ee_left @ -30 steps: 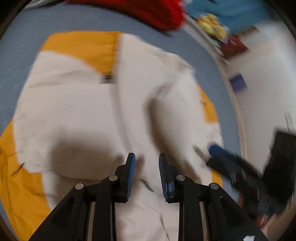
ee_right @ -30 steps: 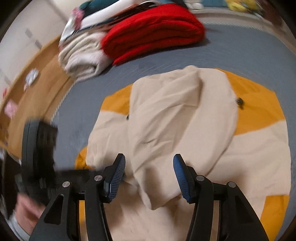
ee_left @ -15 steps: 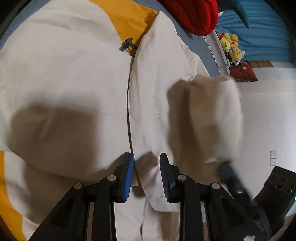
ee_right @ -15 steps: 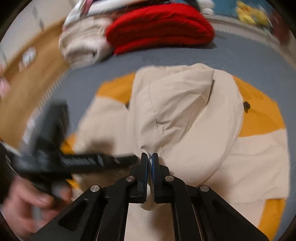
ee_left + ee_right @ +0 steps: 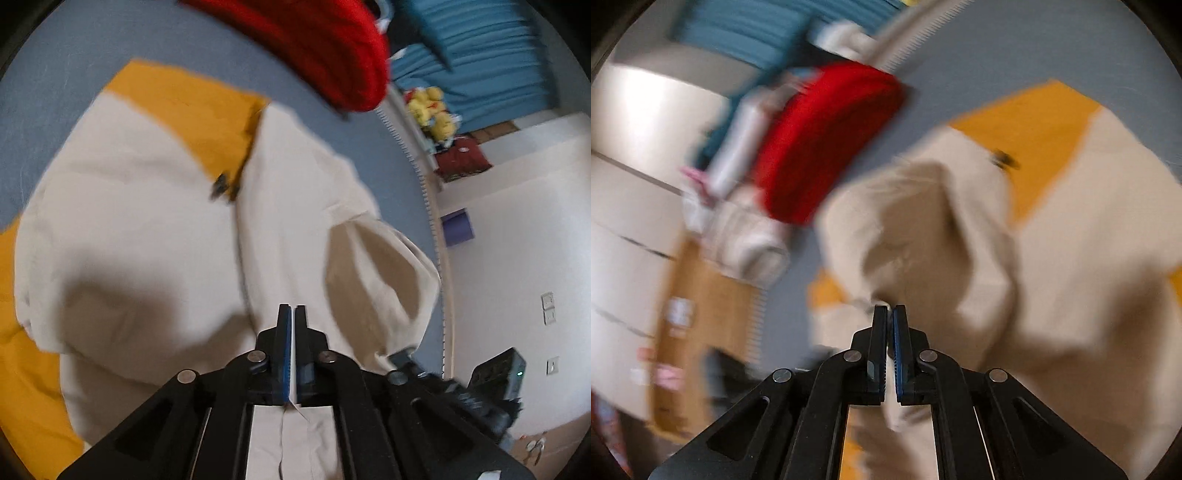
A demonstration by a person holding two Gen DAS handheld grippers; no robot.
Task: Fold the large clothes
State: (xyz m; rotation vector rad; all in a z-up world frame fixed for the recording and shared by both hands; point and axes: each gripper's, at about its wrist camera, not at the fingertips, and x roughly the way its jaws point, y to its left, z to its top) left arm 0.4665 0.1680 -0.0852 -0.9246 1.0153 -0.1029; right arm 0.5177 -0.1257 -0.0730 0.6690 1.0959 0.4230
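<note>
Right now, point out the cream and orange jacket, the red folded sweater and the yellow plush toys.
cream and orange jacket (image 5: 140, 236), left wrist view, cream back panel.
red folded sweater (image 5: 332, 48), left wrist view, knit top.
yellow plush toys (image 5: 434, 112), left wrist view, middle.

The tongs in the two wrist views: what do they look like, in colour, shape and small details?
The left tongs and the right tongs look alike: matte black angular frames made of flat linkage bars, with round silver pivot pins at the joints. Each pair has two narrow, straight fingers faced with ribbed blue pads. No cables, printed markings or sleeves are visible in either view.
</note>
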